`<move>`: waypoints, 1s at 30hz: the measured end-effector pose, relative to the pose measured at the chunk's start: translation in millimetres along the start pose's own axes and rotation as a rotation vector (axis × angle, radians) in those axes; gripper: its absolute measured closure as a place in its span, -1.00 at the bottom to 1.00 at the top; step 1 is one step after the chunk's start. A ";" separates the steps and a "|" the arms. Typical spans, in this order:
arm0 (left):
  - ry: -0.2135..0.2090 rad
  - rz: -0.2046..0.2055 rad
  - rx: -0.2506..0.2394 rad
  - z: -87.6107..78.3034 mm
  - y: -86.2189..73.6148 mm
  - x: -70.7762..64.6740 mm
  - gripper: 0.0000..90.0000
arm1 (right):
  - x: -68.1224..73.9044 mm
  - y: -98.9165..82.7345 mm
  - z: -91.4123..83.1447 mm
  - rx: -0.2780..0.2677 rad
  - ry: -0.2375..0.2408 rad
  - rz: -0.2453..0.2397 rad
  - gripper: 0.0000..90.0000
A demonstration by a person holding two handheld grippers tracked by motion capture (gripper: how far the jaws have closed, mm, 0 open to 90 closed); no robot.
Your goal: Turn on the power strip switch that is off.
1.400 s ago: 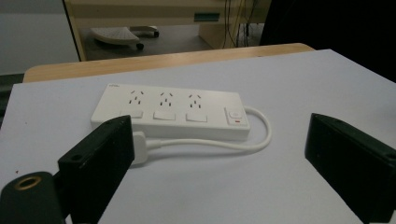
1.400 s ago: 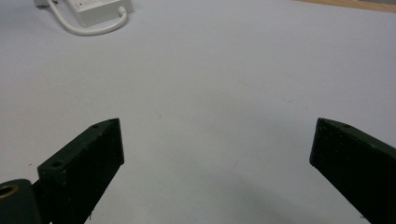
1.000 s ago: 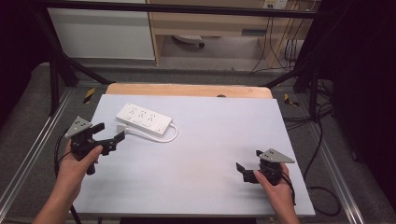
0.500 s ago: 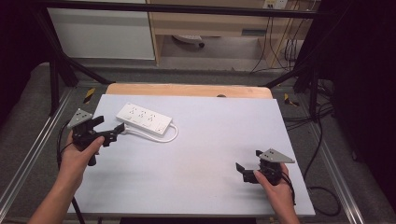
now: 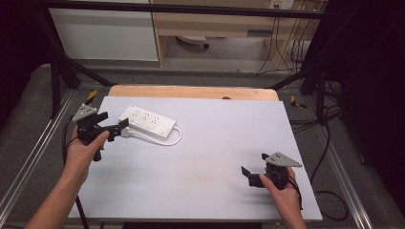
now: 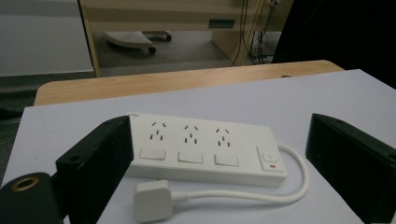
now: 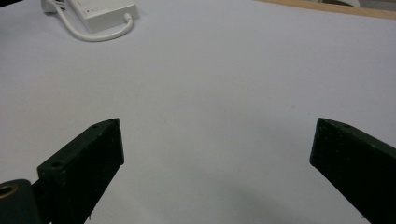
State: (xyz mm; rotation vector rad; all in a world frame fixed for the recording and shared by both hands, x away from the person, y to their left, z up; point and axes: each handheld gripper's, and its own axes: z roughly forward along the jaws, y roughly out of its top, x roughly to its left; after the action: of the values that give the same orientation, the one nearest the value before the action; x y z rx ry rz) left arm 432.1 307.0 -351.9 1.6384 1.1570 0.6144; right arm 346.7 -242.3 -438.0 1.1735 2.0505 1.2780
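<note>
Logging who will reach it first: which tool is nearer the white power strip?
Left. The left tool is right at the power strip, jaws open toward it. The right tool sits far off across the table.

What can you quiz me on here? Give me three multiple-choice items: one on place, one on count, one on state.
1. Where on the table does the power strip lie?
A. far left
B. near right
C. centre

2. How many socket groups does the strip have?
A. two
B. three
C. five

3. How do the left gripper's jaws stand?
A. shut on the plug
B. shut on the cord
C. open

Answers:
1 A, the high view shows it at the far left, by the left gripper.
2 B, the left gripper view shows three groups, each above a switch.
3 C, its jaws stand wide apart, with the plug and strip between them, unclamped.
</note>
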 end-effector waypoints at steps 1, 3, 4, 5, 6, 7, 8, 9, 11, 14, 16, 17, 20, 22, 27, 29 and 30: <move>0.003 0.001 -0.001 1.0 0.9 0.7 -0.83 | 0.1 0.1 -0.1 -0.001 0.000 0.001 -0.93; 0.010 0.000 -0.002 2.9 2.6 2.1 -0.83 | 0.0 0.2 -0.4 -0.003 0.001 0.000 -0.93; 0.012 0.001 -0.002 3.8 3.3 3.0 -0.83 | -0.1 0.3 -0.5 -0.003 0.001 0.001 -0.93; 0.016 0.001 -0.001 4.6 3.9 3.6 -0.83 | -0.1 0.3 -0.5 -0.003 0.001 0.001 -0.93; 0.018 0.002 0.000 5.6 4.3 4.4 -0.83 | -0.3 0.4 -0.8 -0.005 0.000 0.000 -0.93; 0.023 0.002 0.003 7.6 4.9 5.6 -0.83 | -0.3 0.4 -0.9 -0.005 0.000 0.001 -0.93; 0.023 0.002 0.003 7.6 4.9 5.6 -0.83 | -0.2 0.4 -1.1 -0.005 0.000 0.002 -0.93; 0.029 0.004 0.005 9.5 5.3 7.0 -0.83 | -0.2 0.5 -1.1 -0.007 -0.001 0.003 -0.93; 0.033 0.002 0.005 11.1 5.3 8.4 -0.83 | -0.3 0.4 -1.4 -0.006 -0.002 0.002 -0.93; 0.037 0.002 0.009 12.4 5.2 9.9 -0.83 | -0.2 0.5 -1.1 -0.007 -0.002 0.002 -0.93; 0.040 0.001 0.011 13.9 4.8 11.1 -0.83 | -0.1 0.8 -1.3 -0.008 -0.001 -0.001 -0.93; 0.043 0.001 0.013 14.6 4.7 11.7 -0.83 | 0.0 0.9 -1.4 -0.010 -0.001 0.000 -0.93; 0.048 0.005 0.021 17.8 4.2 12.7 -0.83 | -0.3 0.8 -1.7 -0.010 0.000 0.000 -0.93; 0.052 0.006 0.026 20.1 4.0 13.3 -0.83 | -0.6 1.0 -2.0 -0.011 0.000 0.001 -0.93; 0.066 0.005 0.029 25.2 5.3 15.8 -0.82 | -0.5 1.4 -2.5 -0.016 0.000 0.002 -0.93; 0.072 0.005 0.034 27.2 5.7 17.0 -0.82 | -0.6 1.4 -2.6 -0.016 0.001 0.002 -0.93; 0.074 0.007 0.035 28.1 5.9 17.8 -0.82 | -0.6 1.4 -2.6 -0.016 0.001 0.002 -0.93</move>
State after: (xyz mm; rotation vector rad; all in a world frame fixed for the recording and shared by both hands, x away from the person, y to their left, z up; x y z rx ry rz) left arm 464.8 310.6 -359.4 1.6622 1.2225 0.6675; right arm 345.8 -243.8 -435.6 1.1679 2.0366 1.2935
